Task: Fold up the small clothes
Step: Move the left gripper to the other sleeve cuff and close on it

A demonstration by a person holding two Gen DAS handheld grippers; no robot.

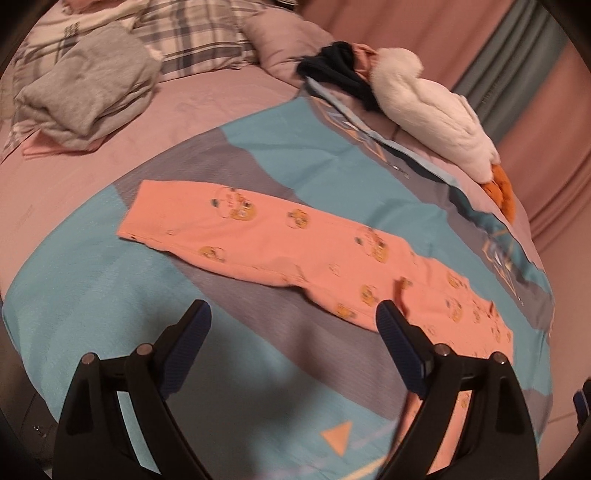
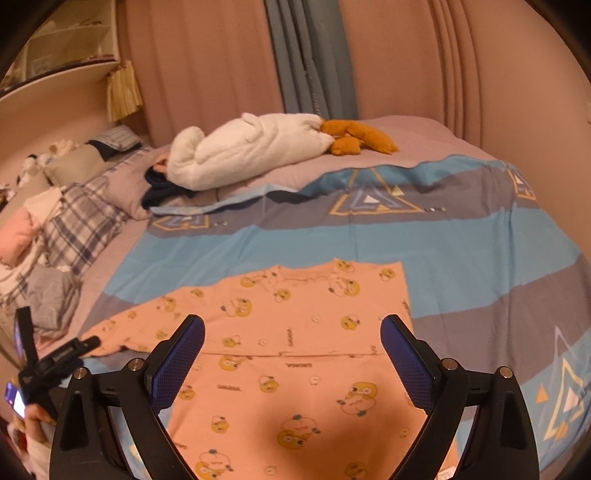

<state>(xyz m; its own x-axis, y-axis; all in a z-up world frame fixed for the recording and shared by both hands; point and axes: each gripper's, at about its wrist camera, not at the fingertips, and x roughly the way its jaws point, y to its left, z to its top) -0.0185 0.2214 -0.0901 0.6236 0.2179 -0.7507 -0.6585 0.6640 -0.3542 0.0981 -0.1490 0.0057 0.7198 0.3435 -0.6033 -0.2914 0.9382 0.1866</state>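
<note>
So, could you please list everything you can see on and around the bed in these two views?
Small garment: one, salmon-pink with yellow cartoon prints, flat on the bedspread.
Bedspread: one, blue and grey bands with triangle motifs, covering the bed.
Plush toy: one, white with orange feet, at the bed's far side.
Dark cloth: one, navy or black, beside the plush toy.
Grey clothes: one pile, near the pillows.
Plaid pillow: one, grey and white, at the headboard end.
Curtains: pink with a grey-blue panel, behind the bed.
Left gripper: open, over the bedspread.
Right gripper: open, over the garment.

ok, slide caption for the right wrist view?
Open right gripper above a peach duck-print cotton garment spread on the blue-and-grey striped bedspread.
</note>
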